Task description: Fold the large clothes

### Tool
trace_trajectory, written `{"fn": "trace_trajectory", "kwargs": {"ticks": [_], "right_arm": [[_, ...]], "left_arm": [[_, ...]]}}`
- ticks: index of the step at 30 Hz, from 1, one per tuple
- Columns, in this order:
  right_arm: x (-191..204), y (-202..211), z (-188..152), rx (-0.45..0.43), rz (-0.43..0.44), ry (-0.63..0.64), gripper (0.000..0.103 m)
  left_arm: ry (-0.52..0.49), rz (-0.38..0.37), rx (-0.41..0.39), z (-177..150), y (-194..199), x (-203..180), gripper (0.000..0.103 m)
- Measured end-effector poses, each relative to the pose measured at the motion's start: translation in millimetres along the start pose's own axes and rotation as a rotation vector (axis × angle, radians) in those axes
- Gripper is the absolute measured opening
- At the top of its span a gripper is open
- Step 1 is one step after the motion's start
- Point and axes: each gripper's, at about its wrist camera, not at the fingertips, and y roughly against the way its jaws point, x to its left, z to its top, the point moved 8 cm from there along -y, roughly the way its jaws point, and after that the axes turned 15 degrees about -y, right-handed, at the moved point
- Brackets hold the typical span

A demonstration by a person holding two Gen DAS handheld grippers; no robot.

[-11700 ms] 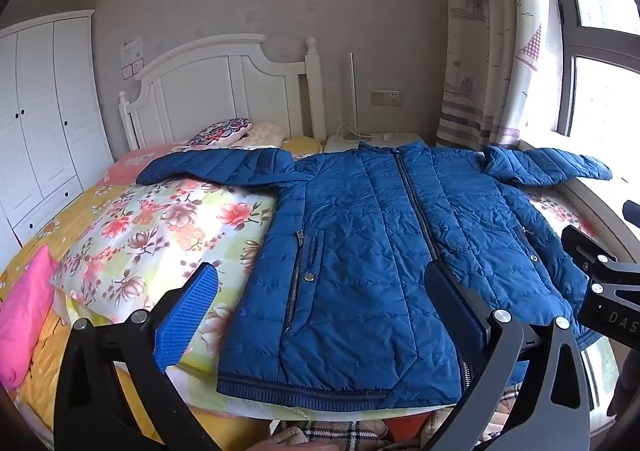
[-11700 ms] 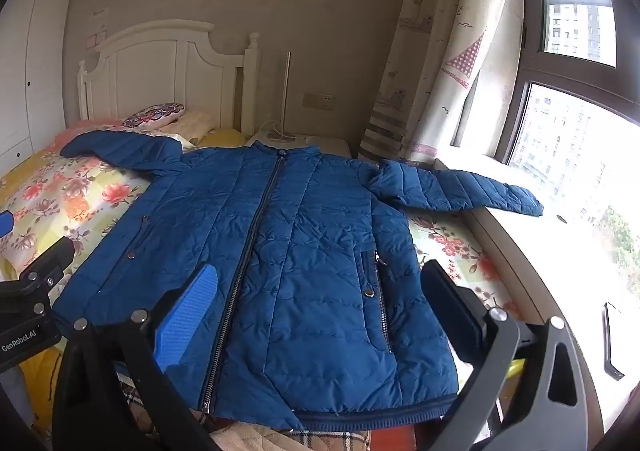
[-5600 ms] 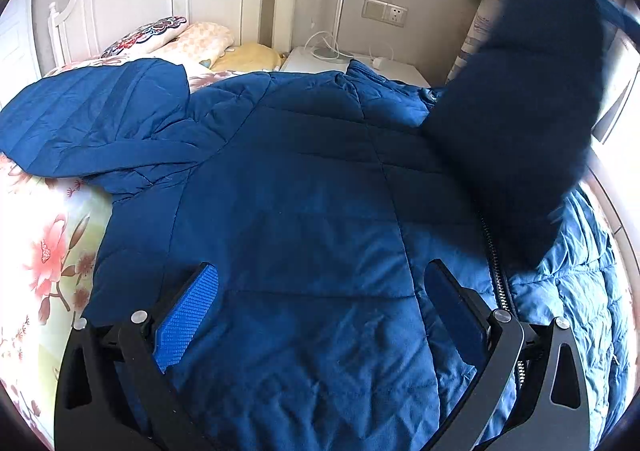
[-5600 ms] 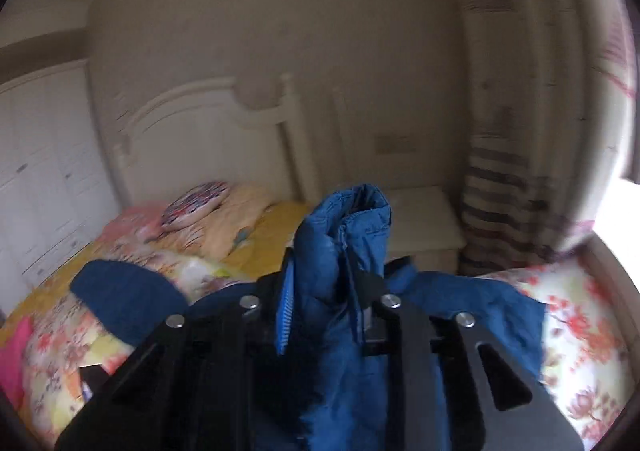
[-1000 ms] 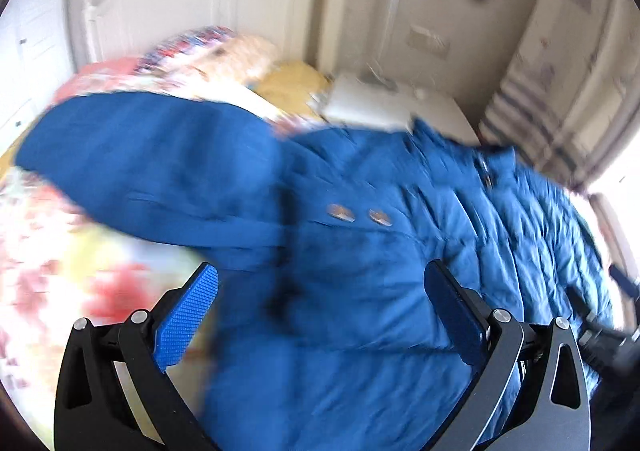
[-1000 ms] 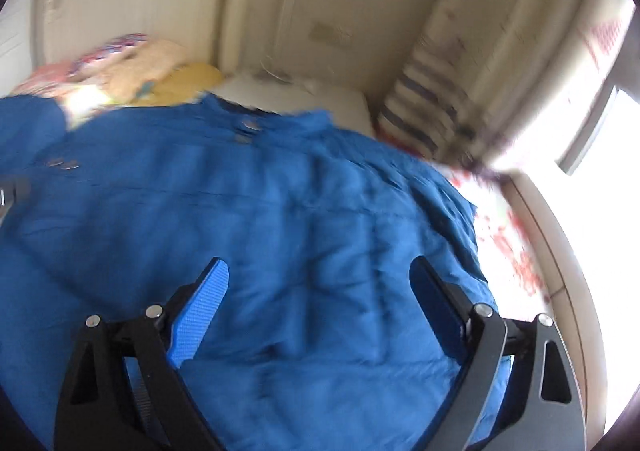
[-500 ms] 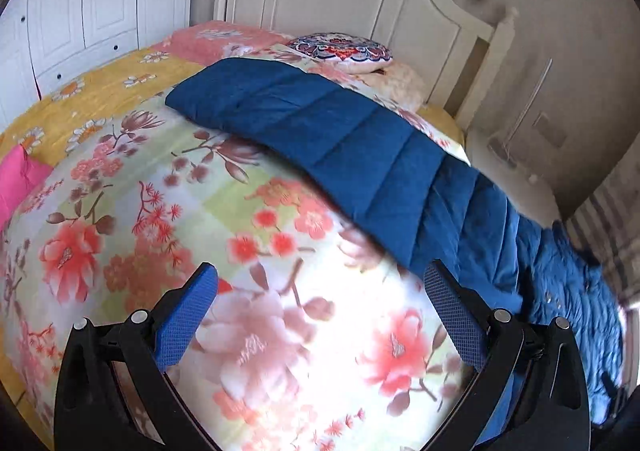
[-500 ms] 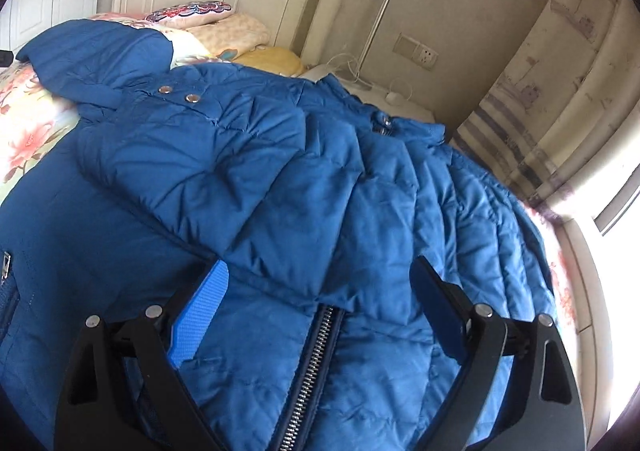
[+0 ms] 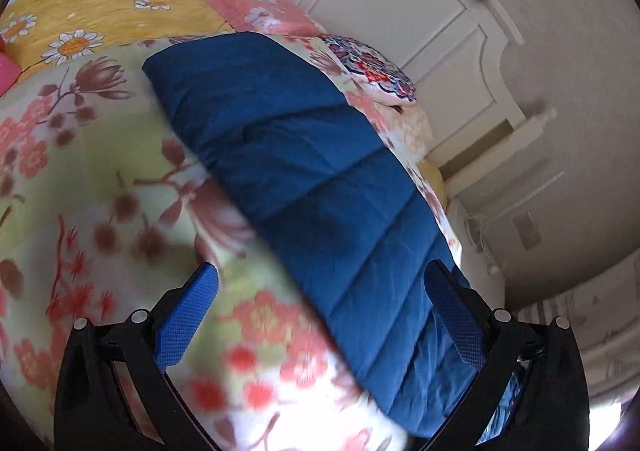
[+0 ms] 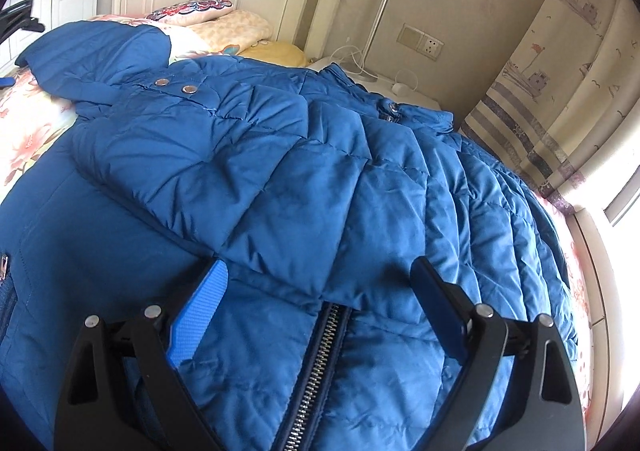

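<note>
The blue quilted jacket (image 10: 320, 179) lies on the floral bedspread (image 9: 100, 179), one sleeve (image 10: 192, 155) already across its front. The left gripper (image 9: 320, 311), fingers spread and empty, hovers over the outstretched sleeve (image 9: 304, 179); pinching its cuff looks next. The right gripper (image 10: 320, 307) hangs spread above the zipper (image 10: 316, 363).

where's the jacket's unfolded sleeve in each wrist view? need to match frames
Left wrist: the unfolded sleeve runs diagonally across the centre, over the floral quilt.
Right wrist: same sleeve at upper left, beyond the folded one.
Shared landmark: patterned round pillow by the white headboard.
</note>
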Motion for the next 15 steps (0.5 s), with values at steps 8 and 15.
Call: {"fn": "trace_trajectory", "kwargs": {"ticks": [8, 15], "right_arm": [[-1, -1, 0, 0.001, 0.0, -0.002, 0.092], [-9, 6, 5, -0.038, 0.019, -0.061, 0.091]], "left_arm": [[-0.058, -0.065, -0.05, 12, -8, -27, 0.006], [-0.318, -0.258, -0.24, 4, 92, -151, 0.005]]}}
